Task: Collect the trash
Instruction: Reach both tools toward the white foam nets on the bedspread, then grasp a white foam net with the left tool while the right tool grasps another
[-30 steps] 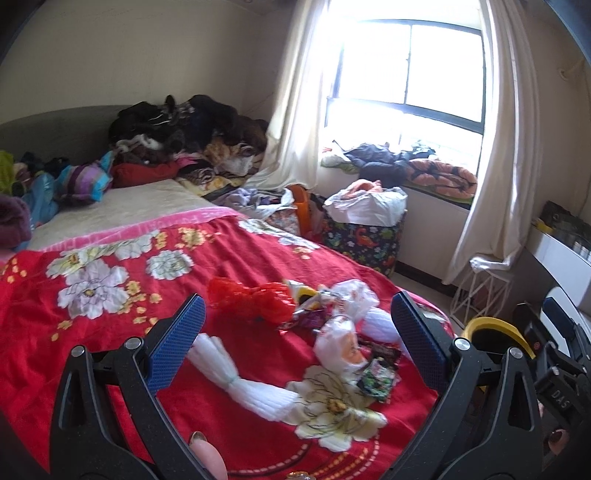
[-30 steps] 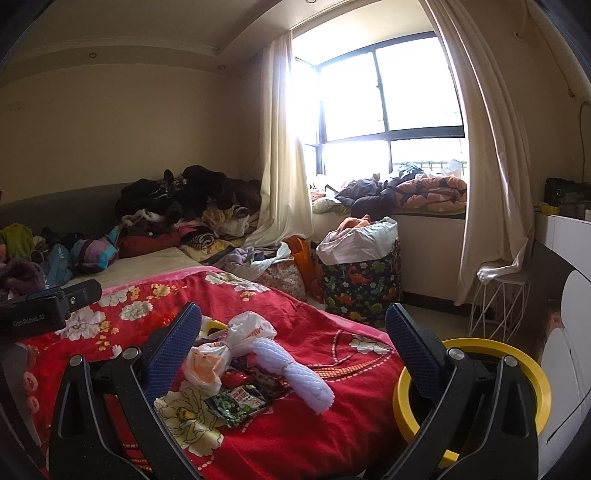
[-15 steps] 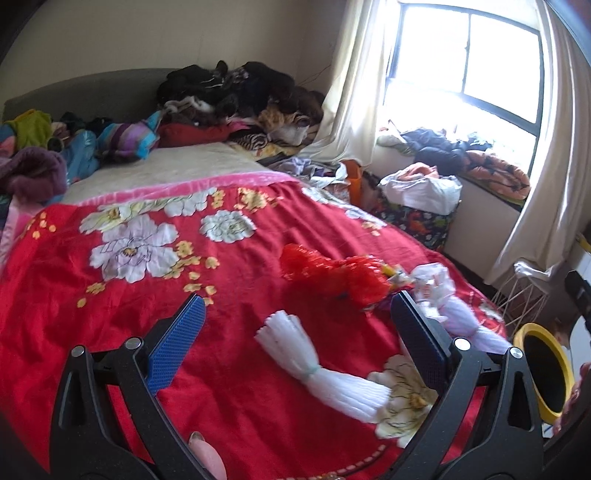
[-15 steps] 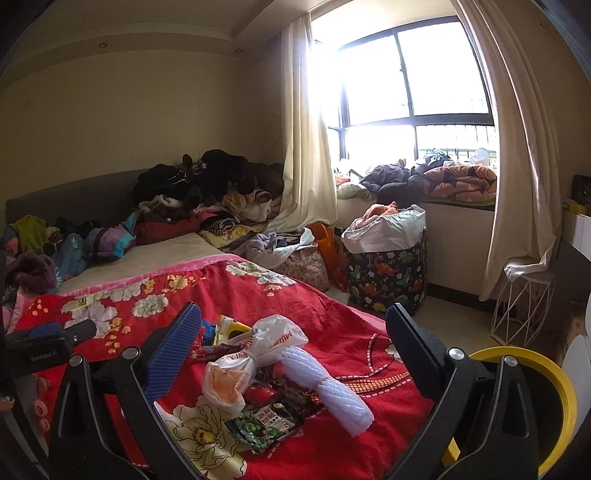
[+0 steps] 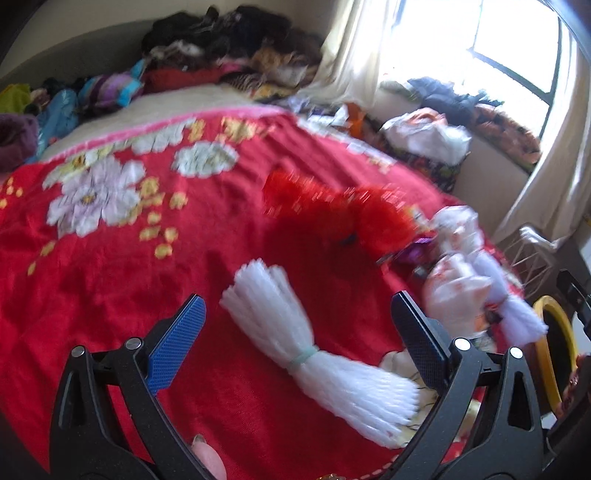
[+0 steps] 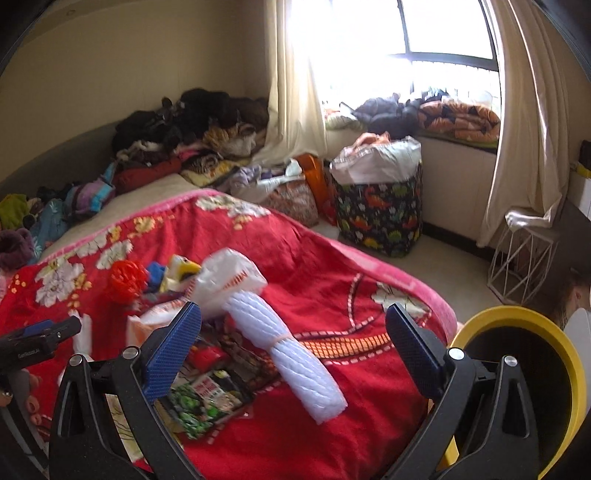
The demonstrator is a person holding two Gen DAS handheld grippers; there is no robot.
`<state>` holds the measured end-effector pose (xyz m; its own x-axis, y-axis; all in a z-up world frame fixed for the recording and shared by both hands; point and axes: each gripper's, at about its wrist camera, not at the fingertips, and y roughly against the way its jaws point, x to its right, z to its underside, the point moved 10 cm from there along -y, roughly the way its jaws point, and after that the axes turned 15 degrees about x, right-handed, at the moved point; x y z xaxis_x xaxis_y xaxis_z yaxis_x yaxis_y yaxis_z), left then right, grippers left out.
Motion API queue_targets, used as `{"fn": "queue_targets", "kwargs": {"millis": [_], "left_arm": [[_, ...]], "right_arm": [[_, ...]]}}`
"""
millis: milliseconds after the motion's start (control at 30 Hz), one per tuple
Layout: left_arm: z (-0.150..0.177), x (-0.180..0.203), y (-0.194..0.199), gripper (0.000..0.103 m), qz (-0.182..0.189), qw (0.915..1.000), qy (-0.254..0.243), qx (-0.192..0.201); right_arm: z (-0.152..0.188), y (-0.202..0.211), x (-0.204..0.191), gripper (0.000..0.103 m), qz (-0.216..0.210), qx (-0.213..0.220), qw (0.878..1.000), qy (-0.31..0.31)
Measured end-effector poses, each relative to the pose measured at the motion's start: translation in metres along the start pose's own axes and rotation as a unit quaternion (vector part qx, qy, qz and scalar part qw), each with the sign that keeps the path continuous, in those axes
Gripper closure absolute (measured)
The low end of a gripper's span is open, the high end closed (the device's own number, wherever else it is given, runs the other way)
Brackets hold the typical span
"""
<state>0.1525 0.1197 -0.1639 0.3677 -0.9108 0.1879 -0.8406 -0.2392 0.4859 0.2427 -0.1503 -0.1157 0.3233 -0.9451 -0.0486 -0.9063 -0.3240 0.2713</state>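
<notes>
We hold left hand-held gripper [image 5: 295, 339] and right hand-held gripper [image 6: 293, 341] spread apart, empty. Trash all on red blanket [image 6: 332, 266]: foam-net bundle [image 5: 314, 339], foam sleeve [image 6: 288, 350], plastic bags [image 6: 227, 280]. Yellow-rimmed bin [image 6: 535, 373] near right. Nothing collected.

a bed [image 6: 332, 280] under a red floral blanket [image 5: 110, 258] fills the room, clothes heaped [image 6: 192, 122] along its head edge by the cream wall [image 6: 129, 66]. a bright window [image 6: 424, 29] with pale curtains [image 6: 528, 122] lights a cluttered sill; a dinosaur-print bin [image 6: 380, 218] and white wire stand [image 6: 521, 258] sit on the floor.
</notes>
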Motion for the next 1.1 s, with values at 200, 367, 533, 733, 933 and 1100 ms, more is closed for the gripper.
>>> {"fn": "queue_targets", "kwargs": {"millis": [200, 367, 533, 733, 933, 1100], "left_arm": [[0.024, -0.006, -0.007, 0.011, -0.002, 0.9988, 0.031, -0.038], [0.041, -0.005, -0.007, 0.017, 0.0, 0.9962, 0.05, -0.071], [0.047, 0.0, 0.001, 0.031, 0.001, 0.9958, 0.05, -0.076], [0.051, 0.008, 0.006, 0.062, 0.013, 0.9955, 0.047, -0.082], [0.045, 0.004, 0.011, 0.086, 0.027, 0.9949, 0.059, -0.077], [0.016, 0.012, 0.028, 0.088, 0.053, 0.9963, 0.058, -0.035]], "right_arm": [[0.034, -0.022, 0.009, 0.006, 0.001, -0.072, 0.997, -0.01], [0.055, -0.027, 0.004, 0.009, -0.001, -0.105, 0.994, 0.005], [0.072, -0.03, 0.007, 0.05, -0.012, -0.14, 0.99, -0.028], [0.07, -0.02, 0.013, 0.072, -0.021, -0.134, 0.989, -0.055], [0.062, 0.004, 0.02, 0.077, -0.015, -0.113, 0.991, -0.073], [0.05, 0.022, 0.035, 0.089, -0.002, -0.089, 0.992, -0.086]]}}
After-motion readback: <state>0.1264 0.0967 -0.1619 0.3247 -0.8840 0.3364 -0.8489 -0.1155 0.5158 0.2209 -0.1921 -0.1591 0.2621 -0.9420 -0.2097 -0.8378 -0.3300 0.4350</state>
